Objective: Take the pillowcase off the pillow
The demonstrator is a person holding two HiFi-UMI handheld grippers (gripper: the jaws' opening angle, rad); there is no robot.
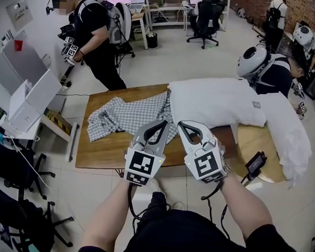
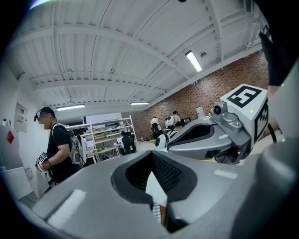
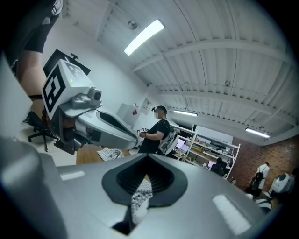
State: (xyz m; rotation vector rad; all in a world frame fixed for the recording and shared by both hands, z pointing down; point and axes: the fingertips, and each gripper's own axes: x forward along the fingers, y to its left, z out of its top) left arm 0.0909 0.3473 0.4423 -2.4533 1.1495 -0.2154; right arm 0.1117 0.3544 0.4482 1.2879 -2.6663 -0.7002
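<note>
The checkered pillowcase [image 1: 120,118] lies crumpled and flat on the left half of the wooden table [image 1: 100,154], off the white pillow [image 1: 217,102], which rests beside it to the right. My left gripper [image 1: 161,125] and right gripper [image 1: 183,126] hover side by side above the table's near edge, pointing level at the cloth. Both are shut with nothing between the fingers. In the left gripper view the left gripper [image 2: 152,155] has its jaws closed, with the right gripper's body [image 2: 219,135] beside it. In the right gripper view the right gripper [image 3: 148,158] looks towards the pillowcase [image 3: 110,154].
A second white cushion [image 1: 290,136] hangs over the table's right end, near a small black device [image 1: 255,163]. A person in black [image 1: 94,33] stands beyond the far left corner and a helmeted person [image 1: 267,68] at the far right. White boxes [image 1: 28,104] stand left.
</note>
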